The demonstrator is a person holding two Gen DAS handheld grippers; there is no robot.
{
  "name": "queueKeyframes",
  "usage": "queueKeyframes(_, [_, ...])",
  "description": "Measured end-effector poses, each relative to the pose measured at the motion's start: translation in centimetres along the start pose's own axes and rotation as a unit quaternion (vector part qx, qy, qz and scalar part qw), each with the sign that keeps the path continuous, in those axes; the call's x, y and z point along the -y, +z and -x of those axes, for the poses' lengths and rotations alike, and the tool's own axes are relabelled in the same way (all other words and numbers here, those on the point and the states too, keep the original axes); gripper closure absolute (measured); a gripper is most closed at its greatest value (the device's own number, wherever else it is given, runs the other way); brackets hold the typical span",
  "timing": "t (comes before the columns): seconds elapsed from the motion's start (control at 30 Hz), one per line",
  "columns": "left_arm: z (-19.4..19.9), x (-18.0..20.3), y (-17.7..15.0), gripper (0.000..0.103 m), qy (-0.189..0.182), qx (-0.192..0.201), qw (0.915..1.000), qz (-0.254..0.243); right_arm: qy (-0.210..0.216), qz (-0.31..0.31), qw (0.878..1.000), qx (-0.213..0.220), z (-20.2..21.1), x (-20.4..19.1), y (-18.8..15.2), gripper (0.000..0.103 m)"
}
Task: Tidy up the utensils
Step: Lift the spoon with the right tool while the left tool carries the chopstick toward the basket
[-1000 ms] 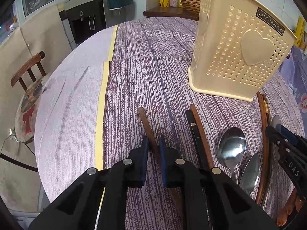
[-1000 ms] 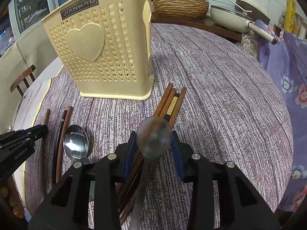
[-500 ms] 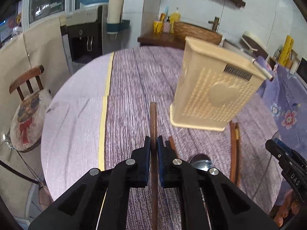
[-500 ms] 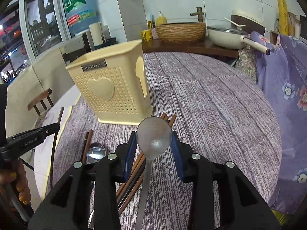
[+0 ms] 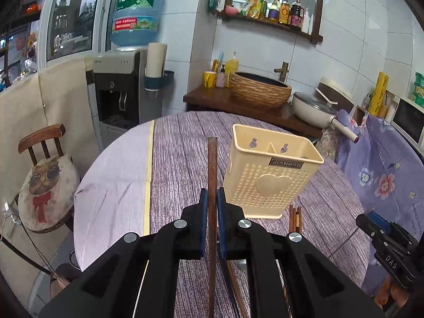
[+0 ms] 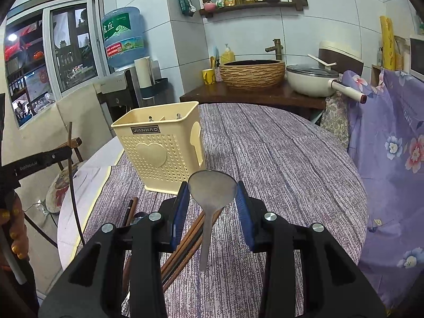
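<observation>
Left wrist view: chopstick (image 5: 212,175) pinched in left tongs (image 5: 212,225), long axis straight ahead.
Holder: cream utensil holder (image 5: 270,175) ahead and right of left tongs, mouth up, on tabletop (image 5: 180,159).
Right tongs (image 6: 212,209): gripping spoon (image 6: 212,190); holder ahead-left.
Nearer: hard to call, probably right.
Leftovers: chopsticks (image 6: 185,243) below right tongs.

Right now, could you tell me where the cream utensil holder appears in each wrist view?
Left wrist: cream utensil holder sits right of centre, beyond the held chopstick.
Right wrist: it sits left of centre, beyond the held spoon.
Shared landmark: woven basin.
</observation>
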State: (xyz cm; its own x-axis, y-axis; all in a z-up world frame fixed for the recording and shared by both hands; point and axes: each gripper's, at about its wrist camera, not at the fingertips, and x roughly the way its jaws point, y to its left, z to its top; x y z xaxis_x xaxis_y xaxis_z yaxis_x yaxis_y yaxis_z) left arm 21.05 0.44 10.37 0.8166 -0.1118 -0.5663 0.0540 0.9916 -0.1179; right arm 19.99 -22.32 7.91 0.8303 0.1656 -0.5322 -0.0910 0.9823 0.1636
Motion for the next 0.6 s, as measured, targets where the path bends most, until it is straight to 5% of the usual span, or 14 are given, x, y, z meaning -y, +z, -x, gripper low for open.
queueKeyframes(0.6, [2.0, -0.7, 1.1, 0.095, -0.016, 0.024, 0.9996, 0.004, 0.036, 0.01, 0.999, -0.001, 0.6, -0.5, 1.4, 0.067])
